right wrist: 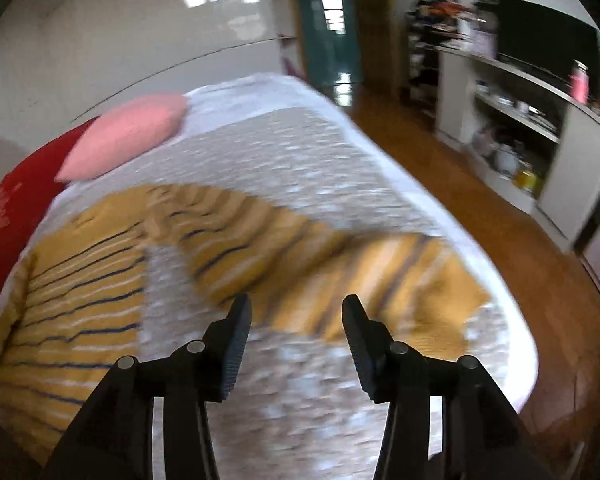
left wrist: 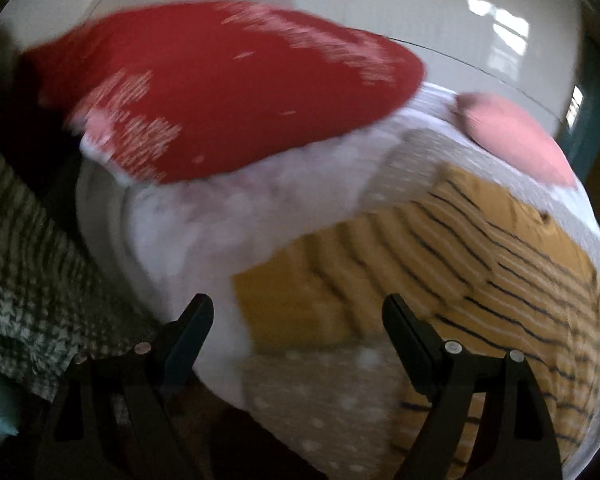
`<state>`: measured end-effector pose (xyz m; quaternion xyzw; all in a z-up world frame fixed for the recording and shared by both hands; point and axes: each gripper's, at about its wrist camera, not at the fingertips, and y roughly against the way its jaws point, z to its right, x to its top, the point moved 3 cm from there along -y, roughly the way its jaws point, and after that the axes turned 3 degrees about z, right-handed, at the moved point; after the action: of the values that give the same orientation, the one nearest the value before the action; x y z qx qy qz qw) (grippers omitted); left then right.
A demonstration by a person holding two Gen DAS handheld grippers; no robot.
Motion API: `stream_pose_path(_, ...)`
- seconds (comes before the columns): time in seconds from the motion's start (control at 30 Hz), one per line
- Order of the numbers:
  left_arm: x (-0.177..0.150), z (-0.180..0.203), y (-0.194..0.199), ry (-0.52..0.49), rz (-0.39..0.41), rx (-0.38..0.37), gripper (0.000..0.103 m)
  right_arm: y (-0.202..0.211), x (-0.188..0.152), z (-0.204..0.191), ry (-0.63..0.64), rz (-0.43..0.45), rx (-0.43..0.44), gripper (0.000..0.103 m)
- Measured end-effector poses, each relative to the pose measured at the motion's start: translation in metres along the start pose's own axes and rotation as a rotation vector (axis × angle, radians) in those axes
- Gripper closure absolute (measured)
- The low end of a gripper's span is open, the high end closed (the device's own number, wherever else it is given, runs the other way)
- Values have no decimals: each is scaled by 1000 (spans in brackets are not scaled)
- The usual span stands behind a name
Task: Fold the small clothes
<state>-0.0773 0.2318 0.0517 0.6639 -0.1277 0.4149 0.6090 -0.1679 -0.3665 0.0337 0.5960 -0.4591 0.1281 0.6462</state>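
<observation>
A mustard-yellow garment with thin dark and white stripes [right wrist: 80, 300] lies spread on the dotted grey bedspread [right wrist: 284, 168]; one striped part [right wrist: 300, 264] stretches rightward across the bed. In the left wrist view the same garment [left wrist: 480, 264] lies ahead and to the right. My right gripper [right wrist: 296, 312] hovers open just above the near edge of that striped part, nothing between its fingers. My left gripper [left wrist: 298, 312] stands wide open over the garment's plain yellow edge and the bedspread, holding nothing. Both views are motion-blurred.
A red pillow with white pattern [left wrist: 220, 92] and a pink pillow [right wrist: 128, 136] lie at the head of the bed. A green knitted cloth [left wrist: 24, 280] sits at the left. Wooden floor [right wrist: 500, 220], a white shelf unit [right wrist: 540, 128] and a dark screen lie right of the bed.
</observation>
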Motion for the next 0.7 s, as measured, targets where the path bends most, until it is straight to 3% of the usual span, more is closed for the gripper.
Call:
stream_pose_path(0.13,-2,-33,-21,98,-39,-40,17,-6,-7,-45,91,-14,60,45)
stream_pose_path(0.23,-4,-34,-43,100,-76,-87,17,-12,-13,-75,147,-31,97,45)
stream_pose_path(0.33,-5,-30,-67,79,-103,-40,17,-13,-23,-98,182,-37,135,45)
stream_pose_path(0.43,-3,-30,-79,68,-79,14,17,-13,-30,-115,214,-40,158,45)
stream_pose_path(0.53,-2,-28,-92,39,-89,-1,18,-14,-36,-123,247,-51,161,45)
stream_pose_path(0.6,-2,-23,-94,2,-91,-41,44,-19,-40,-128,263,-63,154,45)
stream_pose_path(0.63,-1,-22,-93,-16,-93,-51,72,-22,-43,-130,266,-73,150,45)
stream_pose_path(0.67,1,-24,-90,-18,-102,-67,84,-24,-45,-130,266,-80,151,45)
stream_pose_path(0.7,4,-25,-89,-15,-109,-79,86,-25,-47,-132,264,-87,153,45)
